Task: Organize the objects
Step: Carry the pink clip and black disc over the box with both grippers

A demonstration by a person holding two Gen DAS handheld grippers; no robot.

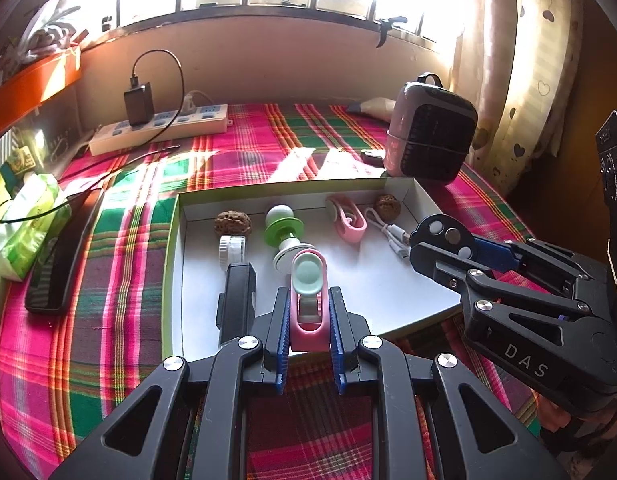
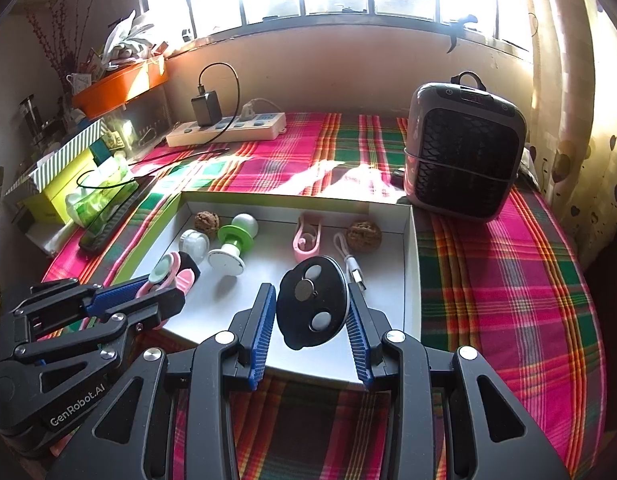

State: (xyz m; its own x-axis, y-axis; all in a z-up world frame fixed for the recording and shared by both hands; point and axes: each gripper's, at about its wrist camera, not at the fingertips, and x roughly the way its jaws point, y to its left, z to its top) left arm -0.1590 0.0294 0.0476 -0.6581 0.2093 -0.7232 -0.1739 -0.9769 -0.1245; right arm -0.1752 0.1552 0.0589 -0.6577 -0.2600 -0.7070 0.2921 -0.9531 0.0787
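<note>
My left gripper (image 1: 307,312) is shut on a pink clip with a pale green pad (image 1: 308,280), held over the near part of the white tray (image 1: 388,280). My right gripper (image 2: 311,312) is shut on a round black disc with silver studs (image 2: 311,306), above the tray's (image 2: 412,248) near right side. Inside the tray lie two walnuts (image 2: 363,236), a green and white suction holder (image 2: 232,246), a second pink clip (image 2: 307,238), a white cable (image 2: 350,264), a small white jar (image 2: 193,245) and a black block (image 1: 238,296).
The tray rests on a plaid cloth (image 2: 508,280). A fan heater (image 2: 464,156) stands behind its right corner. A power strip with a charger (image 2: 228,128) lies at the back, and a phone (image 1: 60,256) and tissue packs (image 1: 24,228) sit to the left.
</note>
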